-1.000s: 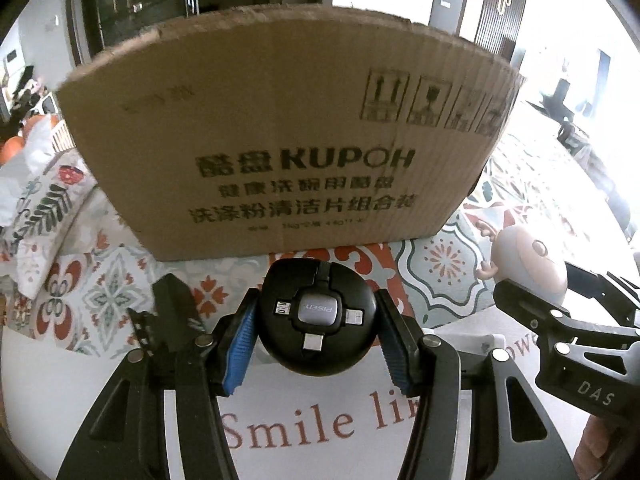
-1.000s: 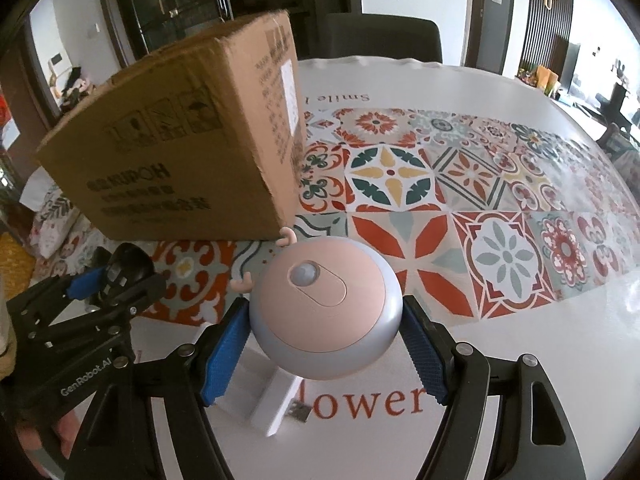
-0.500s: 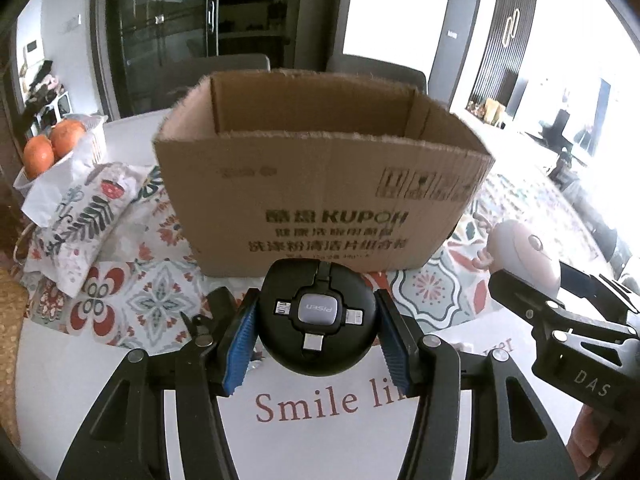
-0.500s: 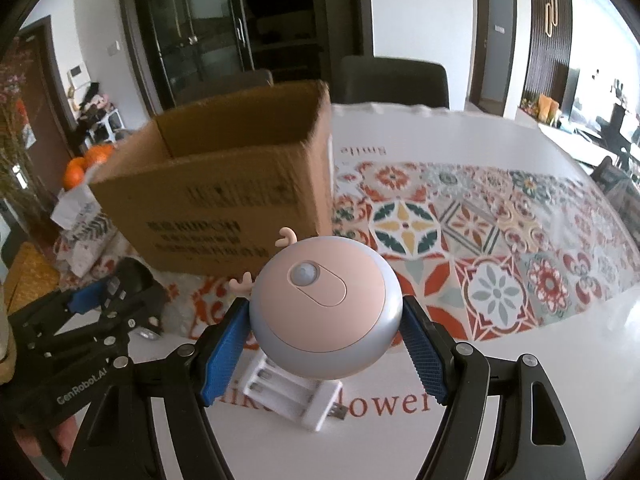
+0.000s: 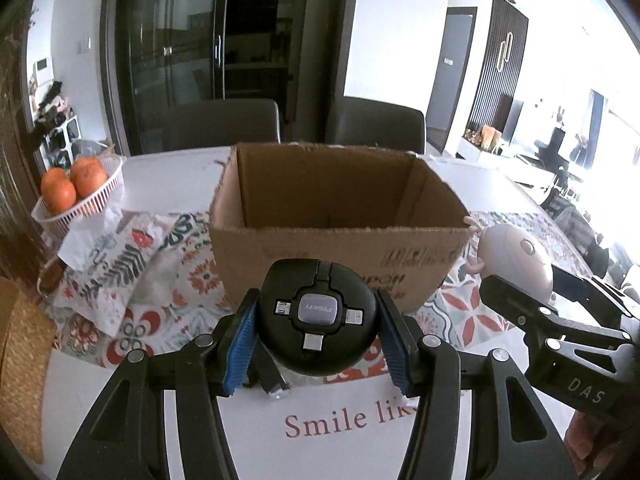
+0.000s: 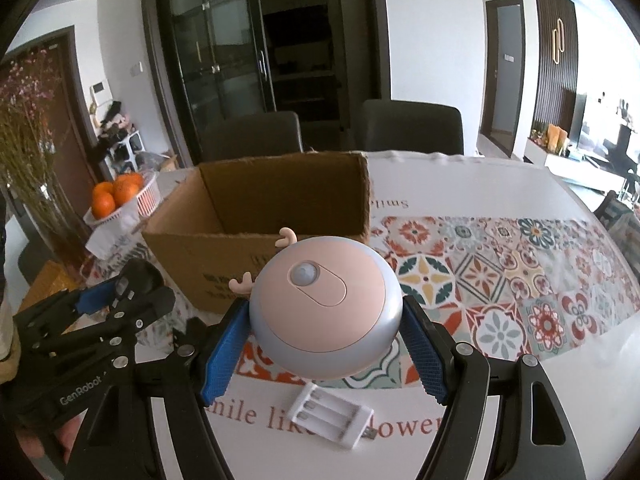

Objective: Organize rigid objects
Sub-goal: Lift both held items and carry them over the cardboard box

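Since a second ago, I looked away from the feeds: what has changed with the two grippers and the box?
Both grippers rose: the cardboard box sits lower in each view, its open inside now visible. The left gripper stays clamped on the black round cable hub, the right gripper on the pink round gadget. Nothing was released. The box and the white battery charger stayed on the table.

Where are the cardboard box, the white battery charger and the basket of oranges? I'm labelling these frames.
cardboard box (image 5: 336, 248): left wrist view, on its near outer wall.
white battery charger (image 6: 334, 416): right wrist view, on its slotted top face.
basket of oranges (image 5: 98, 198): left wrist view, on its white ribbed side wall.
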`<move>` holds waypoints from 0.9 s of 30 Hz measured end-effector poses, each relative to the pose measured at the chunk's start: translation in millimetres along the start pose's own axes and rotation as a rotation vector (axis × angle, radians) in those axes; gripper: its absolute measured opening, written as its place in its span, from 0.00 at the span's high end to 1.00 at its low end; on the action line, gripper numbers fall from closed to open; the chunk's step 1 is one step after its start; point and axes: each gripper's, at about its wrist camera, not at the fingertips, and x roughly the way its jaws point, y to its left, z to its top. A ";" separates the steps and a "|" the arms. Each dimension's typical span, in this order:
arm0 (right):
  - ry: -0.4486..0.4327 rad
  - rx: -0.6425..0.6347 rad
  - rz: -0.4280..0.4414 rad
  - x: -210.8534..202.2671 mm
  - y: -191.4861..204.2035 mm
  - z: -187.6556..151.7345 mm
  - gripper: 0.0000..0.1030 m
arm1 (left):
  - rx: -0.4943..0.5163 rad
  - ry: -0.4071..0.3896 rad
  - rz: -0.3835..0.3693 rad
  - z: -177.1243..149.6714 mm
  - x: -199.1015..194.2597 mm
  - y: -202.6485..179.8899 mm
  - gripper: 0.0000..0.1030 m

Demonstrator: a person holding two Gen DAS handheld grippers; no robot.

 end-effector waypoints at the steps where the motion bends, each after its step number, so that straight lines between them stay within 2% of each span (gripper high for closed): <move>1: -0.004 0.001 0.004 -1.2 1.3 2.6 0.27 | 0.001 -0.006 -0.001 2.6 -1.9 0.5 0.46; 14: -0.043 0.015 0.042 -1.8 8.8 34.8 0.27 | 0.015 -0.052 -0.009 39.3 -12.5 5.3 0.46; 27: -0.034 -0.008 0.046 17.9 11.6 67.4 0.27 | 0.039 -0.040 0.006 70.1 6.3 10.4 0.46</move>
